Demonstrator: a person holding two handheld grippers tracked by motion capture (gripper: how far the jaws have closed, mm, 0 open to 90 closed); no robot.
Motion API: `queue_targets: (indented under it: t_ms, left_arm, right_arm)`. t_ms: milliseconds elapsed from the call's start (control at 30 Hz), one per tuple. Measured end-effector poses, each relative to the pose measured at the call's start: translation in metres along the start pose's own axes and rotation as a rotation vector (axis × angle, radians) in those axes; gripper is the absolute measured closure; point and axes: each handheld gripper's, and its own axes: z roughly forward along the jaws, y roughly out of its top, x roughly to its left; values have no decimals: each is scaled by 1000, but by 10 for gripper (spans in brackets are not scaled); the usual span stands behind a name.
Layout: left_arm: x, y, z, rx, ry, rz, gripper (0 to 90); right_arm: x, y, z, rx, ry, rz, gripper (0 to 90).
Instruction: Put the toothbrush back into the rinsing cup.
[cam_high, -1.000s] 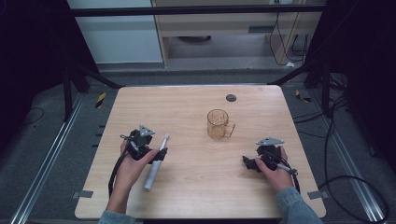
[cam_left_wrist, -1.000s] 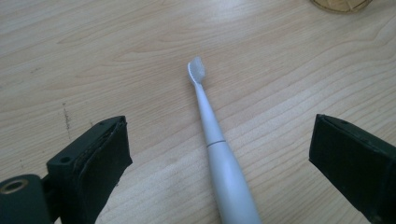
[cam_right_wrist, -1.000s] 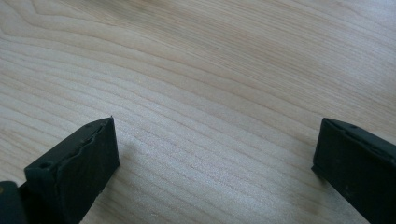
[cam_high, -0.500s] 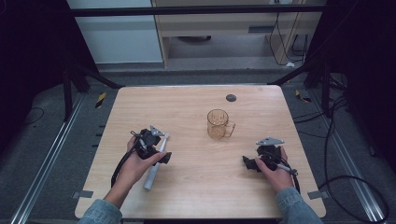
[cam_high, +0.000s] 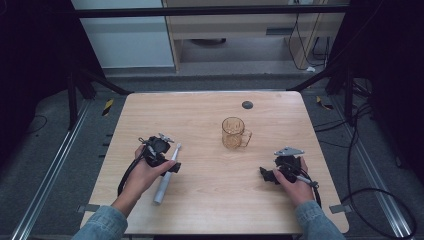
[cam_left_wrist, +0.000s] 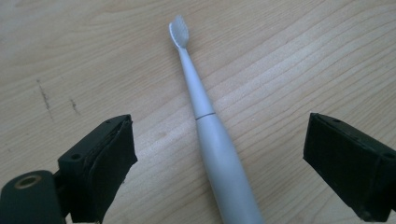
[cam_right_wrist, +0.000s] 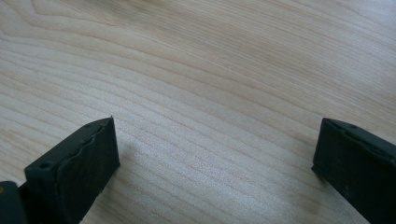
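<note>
L gripper (cam_left_wrist: 219, 154) w/ jaws wide, just closing a bit, straddles pale grey plastic electric toothbrush (cam_left_wrist: 210, 135) lying on light wood table (cam_high: 200, 115), pads not touching; R gripper (cam_right_wrist: 215, 158) jaws wide, nothing between.

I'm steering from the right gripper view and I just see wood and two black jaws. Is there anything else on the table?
Observer: Yes. An amber glass mug stands upright near the middle of the table.
Operator: Is there something for the other hand?
Observer: A pale grey electric toothbrush lies flat on the wood, brush head pointing away from the person.
Operator: Is the left gripper holding it?
Observer: No. The left gripper has its jaws wide on either side of the handle, which lies between them with clear gaps to both pads.
Operator: Where's my gripper?
Observer: The right gripper rests open near the table's right edge, apart from the mug.
</note>
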Motion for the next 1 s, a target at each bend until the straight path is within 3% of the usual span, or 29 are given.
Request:
queue_targets:
  t_ms: [333,1000]
  left_arm:
    - [4,7,5,27,-11,-27,117]
    - [10,-5,24,102,-37,-50,342]
  right_arm:
    - [0,0,0,0,1,2,3]
    - [0,0,0,0,0,2,3]
